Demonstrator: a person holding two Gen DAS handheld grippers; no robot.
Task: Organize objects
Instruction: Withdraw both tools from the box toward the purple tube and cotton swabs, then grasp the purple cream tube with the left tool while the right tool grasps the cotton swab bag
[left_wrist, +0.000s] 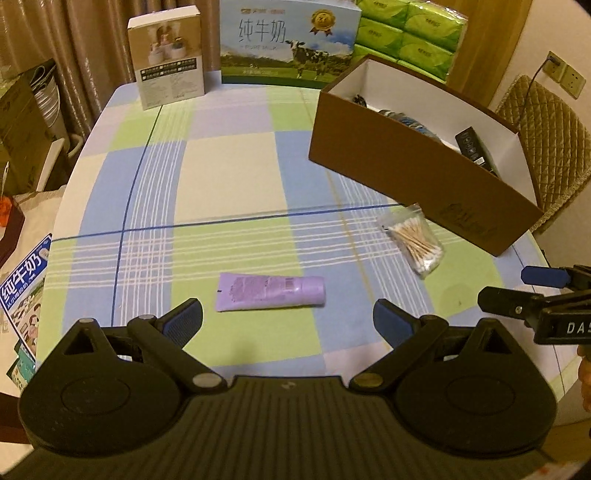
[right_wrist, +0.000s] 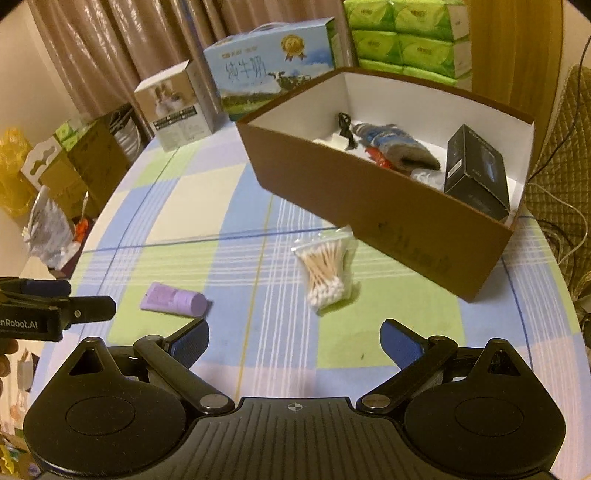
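Purple tube (left_wrist: 271, 292) lies flat on the checked cloth (left_wrist: 229, 166) just ahead of the spread, empty left gripper (left_wrist: 288, 319), brown box (right_wrist: 369, 199) far right; right gripper (right_wrist: 294, 341) also released – straddle the tube's narrow width, clamp mid-body

Dim, warm yellowish indoor light, soft shadows, slightly blurred detail, strong fisheye bending at edges.
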